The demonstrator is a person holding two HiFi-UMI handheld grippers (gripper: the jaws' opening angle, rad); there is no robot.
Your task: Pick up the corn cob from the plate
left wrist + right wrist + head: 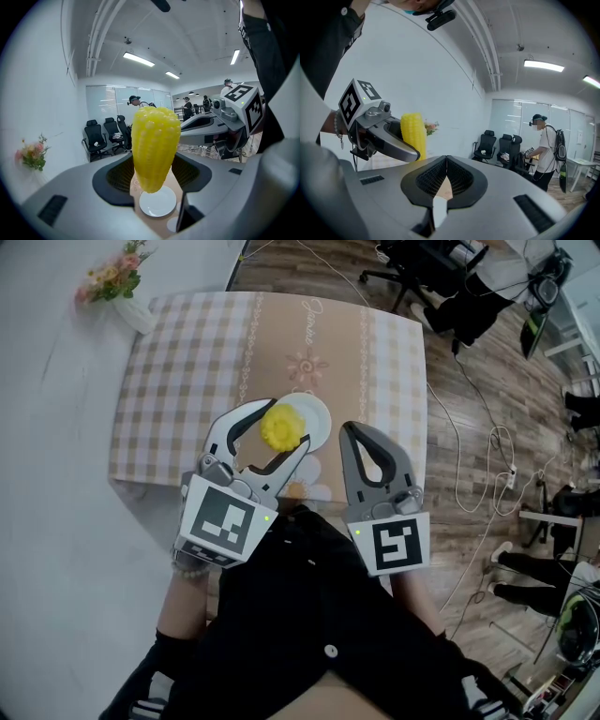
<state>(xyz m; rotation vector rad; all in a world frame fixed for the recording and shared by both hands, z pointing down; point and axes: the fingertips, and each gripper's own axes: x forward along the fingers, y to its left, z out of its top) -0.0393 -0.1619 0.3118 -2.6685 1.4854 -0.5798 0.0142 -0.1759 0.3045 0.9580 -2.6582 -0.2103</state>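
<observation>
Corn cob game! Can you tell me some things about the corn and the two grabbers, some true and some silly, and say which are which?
1. The corn cob is pinched between the jaws of the left gripper. True.
2. The corn cob is lying on the plate. False: it is held up above the plate, which is bare.
3. The right gripper has its jaws wide apart. False: its jaws are together and hold nothing.
4. Some flowers stand by the far left corner of the table. True.
</observation>
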